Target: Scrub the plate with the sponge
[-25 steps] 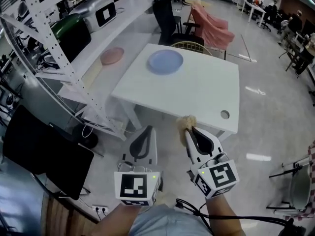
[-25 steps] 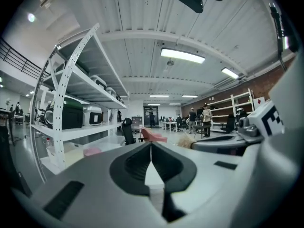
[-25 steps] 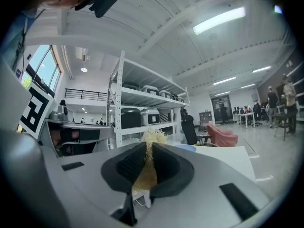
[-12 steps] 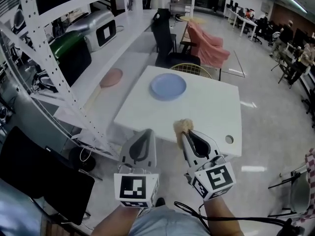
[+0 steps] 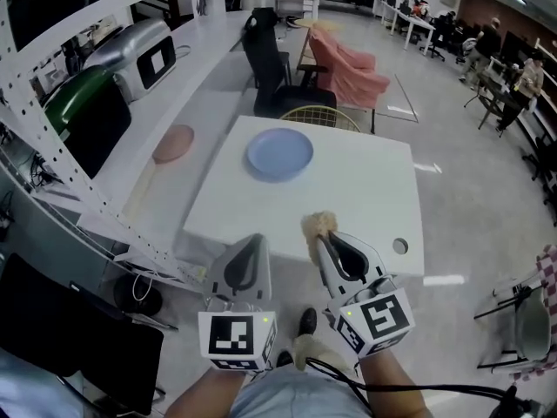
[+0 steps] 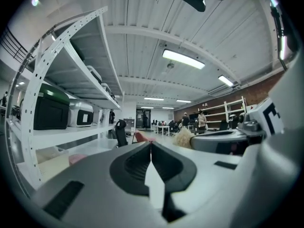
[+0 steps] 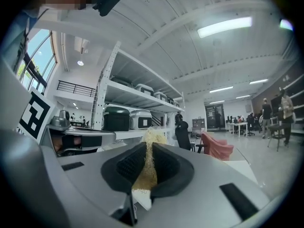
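**Item 1. Left hand-held gripper**. Jaws are pressed together with nothing between them. It is held low in front of the person, short of the tabletop. A marker cube sits at its rear.

**Item 2. Right hand-held gripper**. It pinches the sponge, a pale yellow fibrous tuft. The tuft sticks out past the jaw tips, about at the tabletop's near edge. The left gripper is just beside it.

**Item 3. Tabletop.** White and square, bare apart from the plate. A small round hole lies near its right front corner.

**Item 4. Plate**. Blue and round, lying flat on the far left part of the tabletop. It is well apart from both grippers and nothing touches it.

**Item 5. Surroundings.** A pink dish lies on the long shelf to the left. A black chair stands beyond the tabletop.

**Handling note (judgement).** The step in hand appears to be carrying the sponge to the plate, and scrubbing has not begun.
- Move in close enough to reach the far side without stretching.
- Lower the protruding tuft onto the plate so that sponge, not the jaw tips, meets it.
- Keep the pinch firm, as the fibres look soft and could pull out under sideways strokes.
- The plate looks likely to slide on the smooth top, so the left gripper could brace its rim.
- Work in short circles from centre to rim.

**Markings.** The cubes carry black-and-white square patterns only. No brand, label or legible writing can be read in any view.
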